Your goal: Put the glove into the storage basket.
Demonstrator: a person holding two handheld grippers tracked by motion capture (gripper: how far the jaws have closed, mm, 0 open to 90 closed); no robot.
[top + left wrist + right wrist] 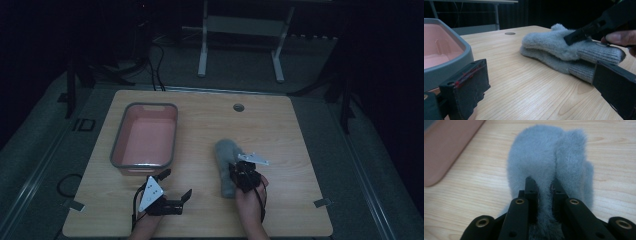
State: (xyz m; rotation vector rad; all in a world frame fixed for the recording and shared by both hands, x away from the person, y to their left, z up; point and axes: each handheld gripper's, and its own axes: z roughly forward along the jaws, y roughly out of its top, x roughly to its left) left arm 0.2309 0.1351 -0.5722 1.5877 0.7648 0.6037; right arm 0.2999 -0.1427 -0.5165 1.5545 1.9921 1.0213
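The right gripper (543, 188) has its fingers squeezed tight on a fold of the grey fluffy mittens (550, 157). The fluff swallows the fingertips, so they are hard to see. The mittens lie on the wooden worktop (280, 125) and stretch out past the fingers. The left gripper (176, 184) rests on the worktop with its fingers wide and nothing between them. The pink tub (145, 137) sits just beyond its fingers. The room is dark.
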